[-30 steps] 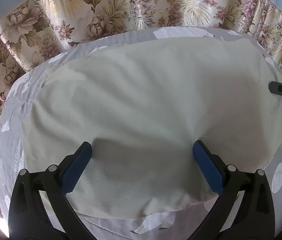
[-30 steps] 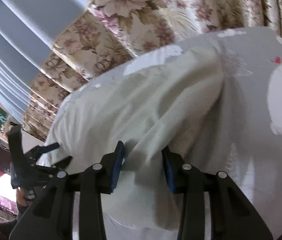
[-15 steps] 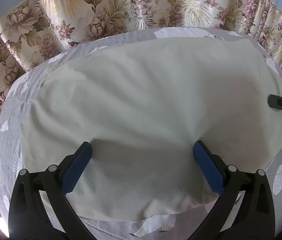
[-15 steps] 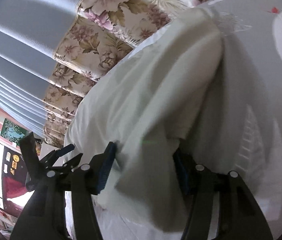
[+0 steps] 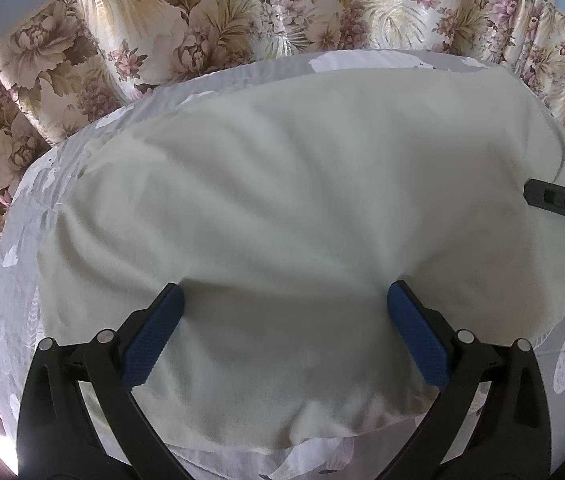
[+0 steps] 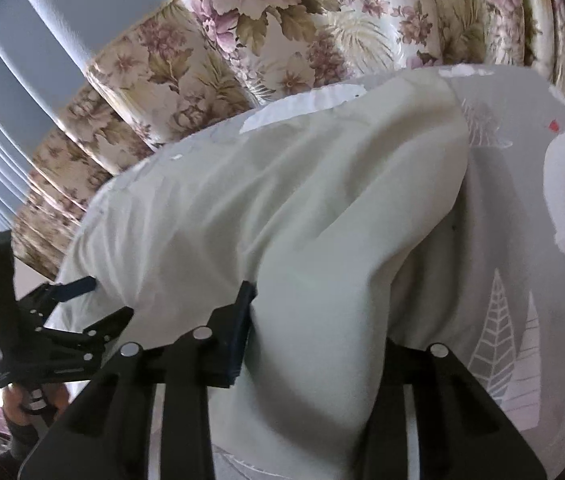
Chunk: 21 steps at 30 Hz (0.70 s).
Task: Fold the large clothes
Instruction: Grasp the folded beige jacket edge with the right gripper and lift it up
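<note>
A large cream-white garment [image 5: 290,200] lies spread over a grey patterned bed sheet [image 5: 22,216]. My left gripper [image 5: 286,300] is open, its blue pads wide apart over the near edge of the cloth. In the right wrist view the same garment [image 6: 282,208] bunches up in a raised fold between the fingers of my right gripper [image 6: 314,312], whose jaws stand apart. Its right finger is hidden by the cloth. The right gripper's tip [image 5: 558,202] shows at the right edge of the left view, and the left gripper [image 6: 62,320] shows at the left of the right view.
Floral curtains [image 5: 242,12] hang along the far side of the bed. The grey sheet with white leaf and bird prints [image 6: 522,280] extends to the right of the garment. A plain blue-grey wall [image 6: 22,60] is at the upper left.
My right gripper has opened wider and tilted, and the cloth fold between its fingers has slackened. My left gripper has stayed open and almost still.
</note>
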### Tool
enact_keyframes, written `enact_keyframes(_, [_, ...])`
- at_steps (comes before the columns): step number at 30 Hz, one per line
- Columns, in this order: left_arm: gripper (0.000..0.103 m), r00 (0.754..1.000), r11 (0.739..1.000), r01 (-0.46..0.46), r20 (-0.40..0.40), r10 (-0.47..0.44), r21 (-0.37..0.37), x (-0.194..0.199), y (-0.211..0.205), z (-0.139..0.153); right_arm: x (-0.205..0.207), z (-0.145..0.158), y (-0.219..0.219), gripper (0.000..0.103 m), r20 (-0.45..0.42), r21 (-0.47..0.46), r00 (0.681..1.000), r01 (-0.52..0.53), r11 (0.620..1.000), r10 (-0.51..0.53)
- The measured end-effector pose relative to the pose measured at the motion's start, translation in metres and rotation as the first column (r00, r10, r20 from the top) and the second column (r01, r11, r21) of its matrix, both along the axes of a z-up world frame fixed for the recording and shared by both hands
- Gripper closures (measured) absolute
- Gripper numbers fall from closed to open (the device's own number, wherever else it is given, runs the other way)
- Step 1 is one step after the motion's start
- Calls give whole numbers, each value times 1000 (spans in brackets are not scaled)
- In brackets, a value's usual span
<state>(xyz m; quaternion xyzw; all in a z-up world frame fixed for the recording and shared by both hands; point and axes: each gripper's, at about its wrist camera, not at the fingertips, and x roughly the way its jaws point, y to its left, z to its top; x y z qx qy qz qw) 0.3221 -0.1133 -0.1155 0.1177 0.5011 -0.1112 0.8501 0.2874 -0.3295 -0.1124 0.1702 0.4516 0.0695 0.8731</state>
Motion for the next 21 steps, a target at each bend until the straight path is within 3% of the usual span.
enact_keyframes(12, [3,1000,999,15,22,-15,-29,-2,7,2,0,38,42,78,24,-208,1000,3,978,2])
enact_keyframes(17, [3,997,1000,-11,77,11,-2,-11,44,21,2,69,78,79,51,-285,997,-32,958,49])
enact_keyframes(21, [3,995,997,-77,72,75,28,-3,87,23,10,85,124,79,41,-379,993,-88,921,112])
